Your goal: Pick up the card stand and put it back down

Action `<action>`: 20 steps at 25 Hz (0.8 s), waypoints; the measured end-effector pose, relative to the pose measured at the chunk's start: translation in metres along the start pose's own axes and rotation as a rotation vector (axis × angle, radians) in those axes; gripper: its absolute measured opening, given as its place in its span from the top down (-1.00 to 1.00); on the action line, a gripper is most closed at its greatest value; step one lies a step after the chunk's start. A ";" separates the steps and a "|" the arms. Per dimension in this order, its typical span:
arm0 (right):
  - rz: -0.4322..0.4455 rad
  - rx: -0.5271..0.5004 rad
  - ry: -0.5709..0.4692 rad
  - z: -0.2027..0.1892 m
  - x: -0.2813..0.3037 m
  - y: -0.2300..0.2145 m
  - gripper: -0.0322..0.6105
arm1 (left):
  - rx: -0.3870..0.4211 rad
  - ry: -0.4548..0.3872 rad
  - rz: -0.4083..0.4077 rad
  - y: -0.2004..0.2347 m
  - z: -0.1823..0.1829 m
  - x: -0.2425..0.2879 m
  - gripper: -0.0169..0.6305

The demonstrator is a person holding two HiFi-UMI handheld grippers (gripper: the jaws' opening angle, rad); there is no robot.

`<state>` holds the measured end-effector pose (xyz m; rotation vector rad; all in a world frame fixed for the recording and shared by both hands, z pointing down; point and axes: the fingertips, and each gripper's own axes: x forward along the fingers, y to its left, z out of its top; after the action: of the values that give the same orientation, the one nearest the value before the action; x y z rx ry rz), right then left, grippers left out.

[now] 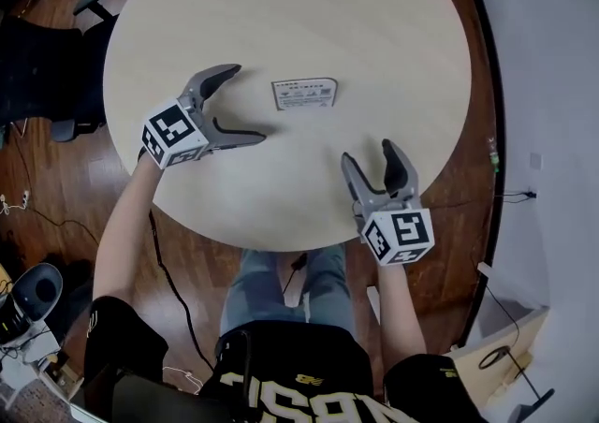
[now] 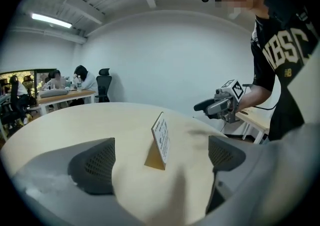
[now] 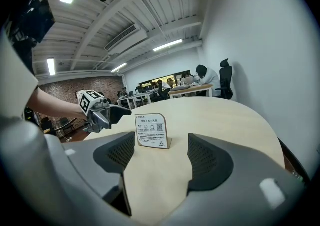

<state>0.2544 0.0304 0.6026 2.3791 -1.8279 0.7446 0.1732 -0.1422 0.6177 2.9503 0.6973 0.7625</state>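
The card stand point(image 1: 304, 94) is a small white printed card on a tan base. It stands upright on the round light-wood table point(image 1: 374, 19), apart from both grippers. My left gripper point(image 1: 248, 103) is to its left, jaws spread wide and open, with the stand just beyond its fingertips. In the left gripper view the card stand point(image 2: 161, 139) shows edge-on ahead of the left gripper point(image 2: 160, 165), touching neither pad. My right gripper point(image 1: 369, 153) hovers near the table's front edge, open and empty. In the right gripper view the card stand point(image 3: 151, 130) faces me beyond the right gripper point(image 3: 162, 157).
A black office chair point(image 1: 56, 65) stands left of the table on the wood floor, with cables point(image 1: 173, 281) trailing near the person's legs. A white wall point(image 1: 552, 84) runs along the right. Desks with seated people point(image 2: 65, 87) lie far behind the table.
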 end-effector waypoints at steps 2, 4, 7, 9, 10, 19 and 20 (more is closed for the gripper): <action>0.005 0.009 -0.004 0.001 0.002 0.002 -0.16 | -0.005 -0.007 -0.011 -0.001 0.002 0.018 -0.84; 0.008 0.015 -0.008 0.002 0.002 0.003 -0.16 | -0.006 -0.002 -0.019 0.000 0.001 0.037 -0.80; 0.016 0.022 -0.012 0.002 0.002 0.005 -0.16 | -0.019 -0.004 -0.034 -0.002 -0.001 0.060 -0.71; 0.021 0.022 -0.012 0.003 0.003 0.006 -0.16 | -0.027 -0.012 -0.053 -0.005 0.000 0.072 -0.66; 0.022 0.021 -0.012 0.003 0.004 0.006 -0.16 | -0.029 -0.016 -0.066 -0.007 0.001 0.078 -0.63; 0.016 0.037 -0.016 0.005 0.003 -0.001 -0.16 | -0.039 -0.073 -0.096 -0.008 0.014 0.111 -0.16; 0.014 0.037 -0.015 0.005 0.003 -0.001 -0.16 | -0.040 -0.084 -0.106 -0.008 0.015 0.112 -0.04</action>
<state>0.2572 0.0261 0.6001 2.4036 -1.8541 0.7713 0.2641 -0.0857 0.6541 2.8636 0.8145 0.6326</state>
